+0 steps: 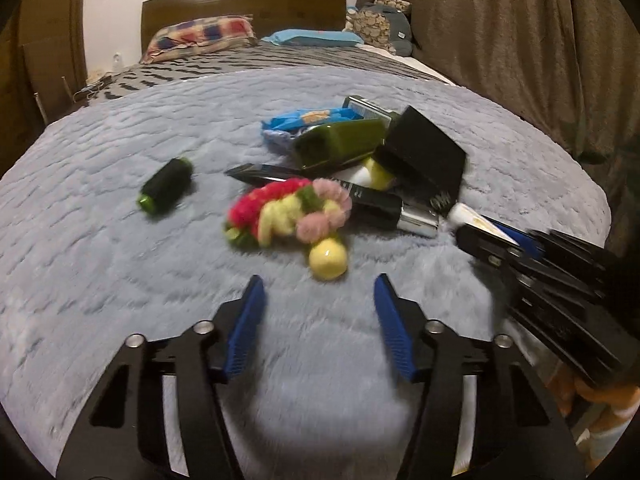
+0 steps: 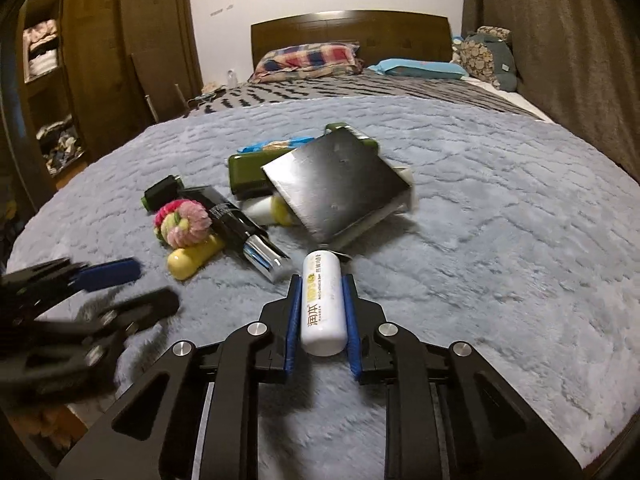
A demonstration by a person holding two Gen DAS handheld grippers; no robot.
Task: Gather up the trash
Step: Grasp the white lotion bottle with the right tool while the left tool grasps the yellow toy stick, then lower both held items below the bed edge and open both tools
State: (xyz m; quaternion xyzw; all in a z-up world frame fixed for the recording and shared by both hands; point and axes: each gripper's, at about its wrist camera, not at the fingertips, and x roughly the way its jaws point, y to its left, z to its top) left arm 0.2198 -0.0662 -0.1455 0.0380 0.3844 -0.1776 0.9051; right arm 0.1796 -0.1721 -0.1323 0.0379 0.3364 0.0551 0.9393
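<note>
A pile of items lies on the grey-blue blanket point(image 1: 120, 264). My right gripper point(image 2: 322, 282) is shut on a white tube with yellow print point(image 2: 324, 304); it also shows in the left wrist view point(image 1: 474, 218). My left gripper point(image 1: 320, 284) is open and empty, just short of a yellow rounded piece point(image 1: 328, 258) under a pink, red and yellow fluffy toy point(image 1: 288, 210). The pile holds a black tube with a silver cap point(image 1: 384, 208), a green box point(image 1: 340, 142), a black box point(image 1: 424, 152) and a blue wrapper point(image 1: 308, 118). A black spool point(image 1: 166, 186) lies apart to the left.
Pillows point(image 1: 200, 36) and a wooden headboard point(image 1: 244, 4) are at the far end of the bed. Brown curtains point(image 1: 520, 40) hang on the right. A wooden wardrobe with shelves point(image 2: 48, 80) stands at the left. The left gripper point(image 2: 100, 292) shows blurred in the right wrist view.
</note>
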